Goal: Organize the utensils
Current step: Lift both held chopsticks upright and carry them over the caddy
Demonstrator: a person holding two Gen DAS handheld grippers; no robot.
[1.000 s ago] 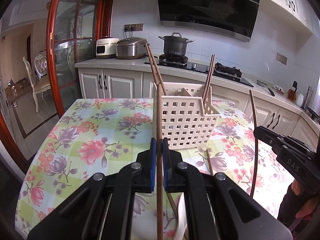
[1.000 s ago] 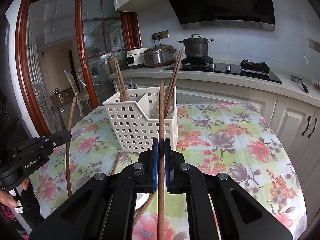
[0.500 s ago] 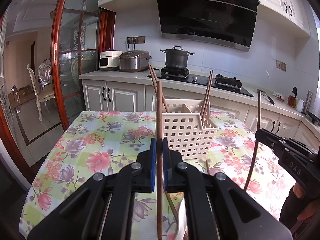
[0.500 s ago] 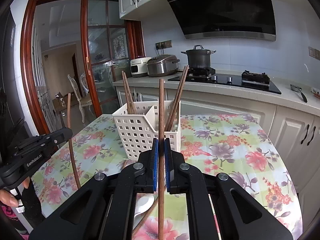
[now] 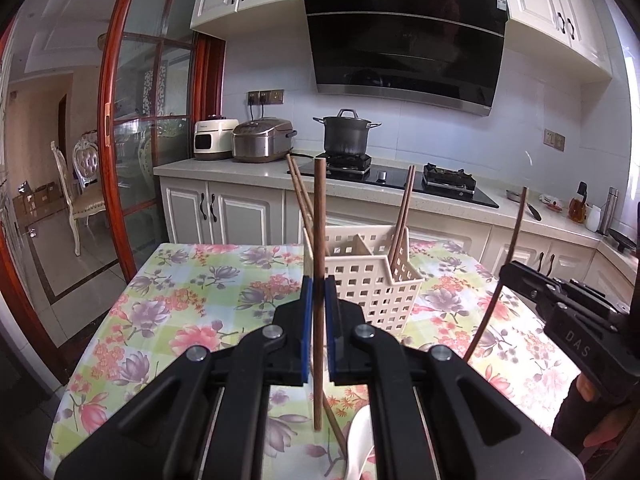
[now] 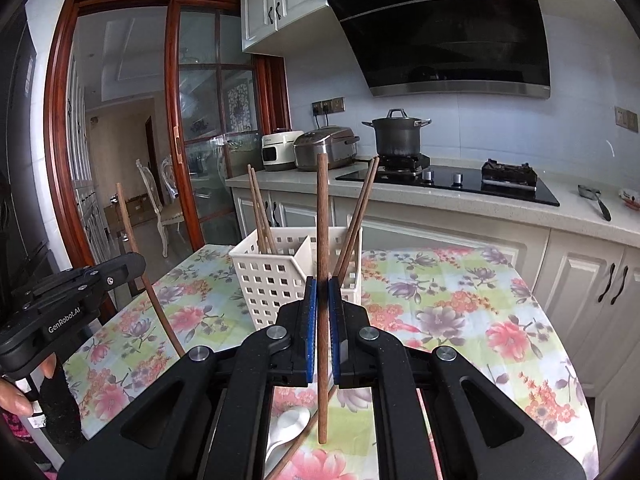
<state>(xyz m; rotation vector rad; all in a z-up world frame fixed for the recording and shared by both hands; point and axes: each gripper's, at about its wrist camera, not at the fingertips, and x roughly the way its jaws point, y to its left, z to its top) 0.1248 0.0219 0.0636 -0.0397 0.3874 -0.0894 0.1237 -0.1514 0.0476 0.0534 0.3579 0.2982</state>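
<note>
My left gripper [image 5: 319, 294] is shut on a brown wooden chopstick [image 5: 319, 216] that stands upright between its blue pads, off the table. My right gripper [image 6: 322, 295] is likewise shut on an upright brown chopstick [image 6: 322, 208]. Beyond both stands a white perforated utensil basket [image 5: 372, 280] [image 6: 276, 276] with a divider, holding chopsticks in its left and right compartments. In the left wrist view the right gripper [image 5: 505, 270] shows at the right with its chopstick. A loose chopstick [image 5: 334, 420] and a white spoon [image 6: 288, 426] lie on the table below the grippers.
The round table carries a floral cloth [image 5: 192, 304]. Behind it runs a counter [image 5: 224, 168] with a rice cooker [image 5: 262, 140], a pot [image 5: 346, 132] on the hob and white cabinets. A glass door [image 5: 132, 148] with a red frame stands left. A person's hand [image 6: 16, 392] holds the left gripper.
Both grippers rose with their chopsticks and tilted up, so the basket sits lower and farther in each view. The grips stayed shut.
</note>
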